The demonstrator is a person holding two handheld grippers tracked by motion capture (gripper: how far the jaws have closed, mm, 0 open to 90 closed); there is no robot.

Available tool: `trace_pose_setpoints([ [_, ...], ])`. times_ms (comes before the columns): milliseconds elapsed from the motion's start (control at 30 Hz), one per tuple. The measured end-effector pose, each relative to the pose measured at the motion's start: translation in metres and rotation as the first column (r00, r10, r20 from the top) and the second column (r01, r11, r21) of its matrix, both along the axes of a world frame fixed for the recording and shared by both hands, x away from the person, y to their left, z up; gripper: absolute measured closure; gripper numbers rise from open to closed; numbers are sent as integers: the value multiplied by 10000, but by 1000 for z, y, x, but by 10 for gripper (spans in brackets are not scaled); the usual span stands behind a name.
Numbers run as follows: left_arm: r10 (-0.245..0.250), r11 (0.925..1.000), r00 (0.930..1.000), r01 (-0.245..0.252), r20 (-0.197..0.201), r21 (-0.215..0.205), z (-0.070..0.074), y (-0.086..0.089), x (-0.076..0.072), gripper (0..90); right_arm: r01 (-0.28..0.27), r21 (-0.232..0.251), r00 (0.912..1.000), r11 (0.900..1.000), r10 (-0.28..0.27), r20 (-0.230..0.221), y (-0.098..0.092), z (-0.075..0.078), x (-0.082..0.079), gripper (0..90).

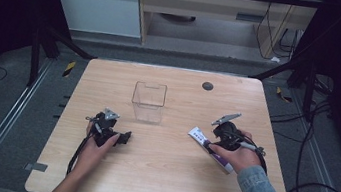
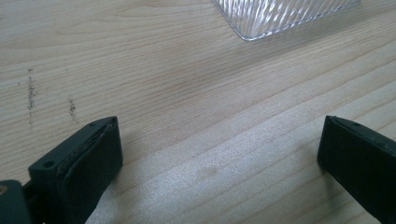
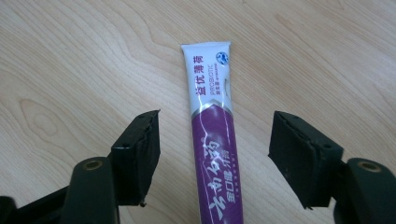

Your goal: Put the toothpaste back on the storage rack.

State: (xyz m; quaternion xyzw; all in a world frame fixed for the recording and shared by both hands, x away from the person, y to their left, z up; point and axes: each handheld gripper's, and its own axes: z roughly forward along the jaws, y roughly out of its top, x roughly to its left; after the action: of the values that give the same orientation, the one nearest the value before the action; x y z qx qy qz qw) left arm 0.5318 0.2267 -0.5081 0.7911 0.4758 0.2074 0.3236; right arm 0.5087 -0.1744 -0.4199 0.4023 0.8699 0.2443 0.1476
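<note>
Lower right of table (image 1: 157, 175): right gripper (image 3: 214, 154), jaws apart, straddling toothpaste tube (image 3: 212, 140), pads not touching it.
Tube: flat on wood, white crimped end toward frame top in right gripper view, purple body between jaws; right of centre in high view (image 1: 199, 136).
Lower left of table: left gripper (image 2: 219, 154), jaws wide apart, bare wood between.
Clear box (image 1: 148, 102): upright, centre of table, well apart from tube; corner at top of left gripper view (image 2: 280, 16).

Toothpaste tube (image 3: 212, 135): Chinese characters along white and purple parts; small Latin word, possibly "PROBIOTIC"; round blue emblem.
</note>
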Motion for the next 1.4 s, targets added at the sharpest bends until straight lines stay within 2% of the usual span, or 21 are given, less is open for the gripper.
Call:
trace_pose_setpoints([
  [167, -3, 10000, 10000, 3, 0, 1, 0, 0, 0, 0, -81, -31, 9998, 10000, 80, -199, 5, 1, 6, 408],
  [533, -1, 10000, 10000, 1, 0, 0, 0, 0, 0, 0, -255, -389, 9962, 9989, 222, -840, 14, -11, 15, 432],
  [633, -3, 10000, 10000, 3, -2, 2, 0, 0, 0, 0, -288, -433, 9958, 9986, 249, -882, 15, -14, 16, 433],
  [1000, -17, 10000, 10000, 17, 2, -2, 0, 0, 0, 0, -26, -665, 9893, 9978, -72, -1459, 15, -35, 30, 452],
  [1167, -20, 10000, 10000, 20, 1, 1, 0, 0, 0, 0, -100, -719, 9879, 9974, -13, -1552, 18, -39, 34, 459],
  [1400, -23, 10000, 10000, 23, -2, 6, 0, 0, 0, 0, 73, -919, 9844, 9957, -233, -1743, 19, -44, 39, 489],
])
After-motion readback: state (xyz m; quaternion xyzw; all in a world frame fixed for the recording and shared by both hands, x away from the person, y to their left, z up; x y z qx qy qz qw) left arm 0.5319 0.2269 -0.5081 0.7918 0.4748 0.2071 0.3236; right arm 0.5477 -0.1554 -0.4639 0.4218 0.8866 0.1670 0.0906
